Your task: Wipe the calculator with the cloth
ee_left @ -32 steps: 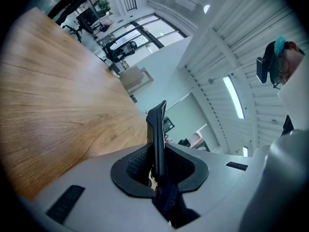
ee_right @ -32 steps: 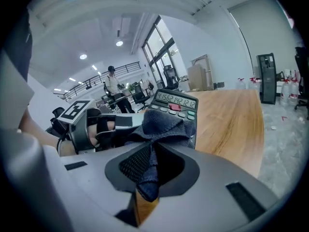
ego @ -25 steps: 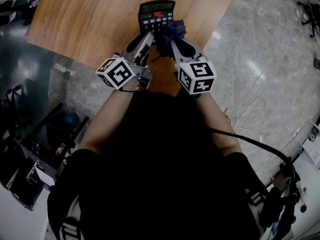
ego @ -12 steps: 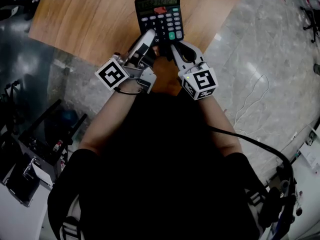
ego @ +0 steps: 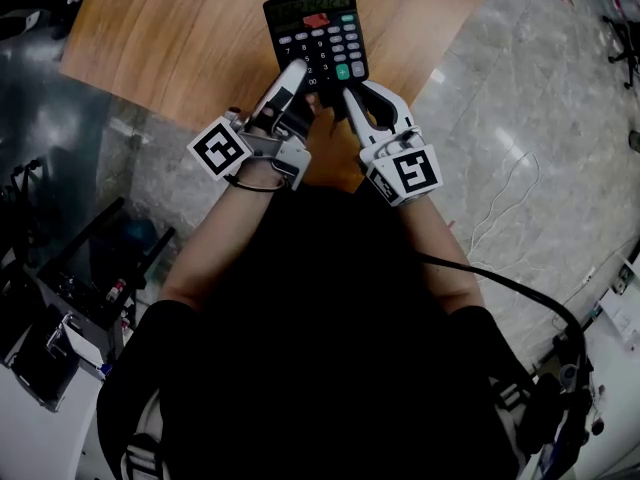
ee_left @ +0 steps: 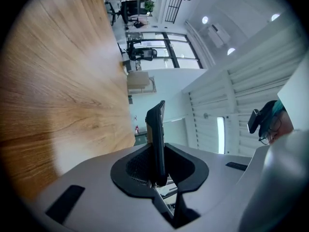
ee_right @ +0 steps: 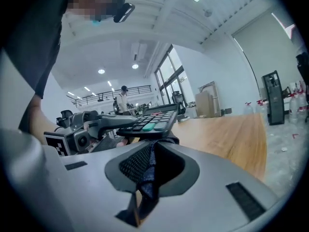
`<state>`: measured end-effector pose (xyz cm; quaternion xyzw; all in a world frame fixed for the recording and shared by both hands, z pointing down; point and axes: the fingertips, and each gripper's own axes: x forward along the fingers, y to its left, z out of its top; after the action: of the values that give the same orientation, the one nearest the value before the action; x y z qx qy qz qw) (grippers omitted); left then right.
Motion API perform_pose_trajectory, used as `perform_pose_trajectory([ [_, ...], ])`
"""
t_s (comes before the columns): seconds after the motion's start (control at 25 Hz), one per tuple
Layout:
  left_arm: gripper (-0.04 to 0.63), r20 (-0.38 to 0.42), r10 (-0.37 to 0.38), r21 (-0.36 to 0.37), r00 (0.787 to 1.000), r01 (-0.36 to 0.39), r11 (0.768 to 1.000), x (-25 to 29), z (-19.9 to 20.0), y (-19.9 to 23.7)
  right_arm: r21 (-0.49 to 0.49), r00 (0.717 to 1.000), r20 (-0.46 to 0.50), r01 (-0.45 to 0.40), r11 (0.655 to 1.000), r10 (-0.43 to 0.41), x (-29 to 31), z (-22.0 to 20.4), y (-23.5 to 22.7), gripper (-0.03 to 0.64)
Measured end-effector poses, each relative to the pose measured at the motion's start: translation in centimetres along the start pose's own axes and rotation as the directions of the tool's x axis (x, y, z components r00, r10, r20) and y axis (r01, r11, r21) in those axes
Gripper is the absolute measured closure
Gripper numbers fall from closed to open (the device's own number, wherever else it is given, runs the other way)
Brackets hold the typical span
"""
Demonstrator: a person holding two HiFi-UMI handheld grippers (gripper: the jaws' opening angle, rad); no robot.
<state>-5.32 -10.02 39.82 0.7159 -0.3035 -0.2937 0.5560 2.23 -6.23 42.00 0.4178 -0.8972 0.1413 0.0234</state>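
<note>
A black calculator with a red and a green key is held up over the wooden table, face toward the head camera. My left gripper is shut on its near edge; in the left gripper view the calculator stands edge-on between the pads. My right gripper sits just beneath the calculator's near right corner, shut on a dark blue cloth. In the right gripper view the cloth bunches up against the underside of the calculator. The head view hides the cloth.
The table's near edge and corner lie just under both grippers, with grey marble floor to the right. A thin cable trails on that floor. Dark equipment stands at the lower left. The left gripper shows in the right gripper view.
The calculator has risen and tipped its face toward the head camera. The cloth, earlier at the calculator's right side, has gone under it with the right gripper. Both marker cubes have rolled.
</note>
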Motion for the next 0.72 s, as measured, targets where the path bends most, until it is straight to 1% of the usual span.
perform_pose_trajectory([
  [0.24,0.525,0.002,-0.026,-0.051,1.0,0.026,0.998,-0.2,-0.4,-0.6,0.0,0.994,0.045,0.096,0.995,-0.096,-1.5,1.5,-4.0,0.571],
  [0.32,0.525,0.008,-0.036,-0.095,0.999,0.037,0.995,-0.4,-0.8,-0.7,-0.002,0.992,0.06,0.113,0.994,-0.113,-1.3,2.1,-4.8,0.571],
  [0.44,0.525,0.006,-0.061,-0.158,0.998,0.061,0.986,-0.7,-2.0,-1.1,-0.013,0.99,0.084,0.114,0.993,-0.112,-1.0,2.8,-5.1,0.571],
  [0.52,0.525,0.0,-0.078,-0.186,0.997,0.077,0.979,-0.8,-2.6,-1.6,-0.012,0.99,0.104,0.102,0.995,-0.1,-0.8,3.3,-4.9,0.571],
  [0.6,0.525,0.001,-0.09,-0.205,0.996,0.089,0.975,-0.8,-2.7,-2.1,-0.01,0.991,0.118,0.066,0.998,-0.065,-0.3,3.7,-4.0,0.571],
  [0.72,0.525,-0.001,-0.105,-0.214,0.994,0.103,0.971,-0.6,-2.6,-2.7,-0.034,0.992,0.114,-0.05,0.998,0.053,0.7,3.5,-0.9,0.571],
])
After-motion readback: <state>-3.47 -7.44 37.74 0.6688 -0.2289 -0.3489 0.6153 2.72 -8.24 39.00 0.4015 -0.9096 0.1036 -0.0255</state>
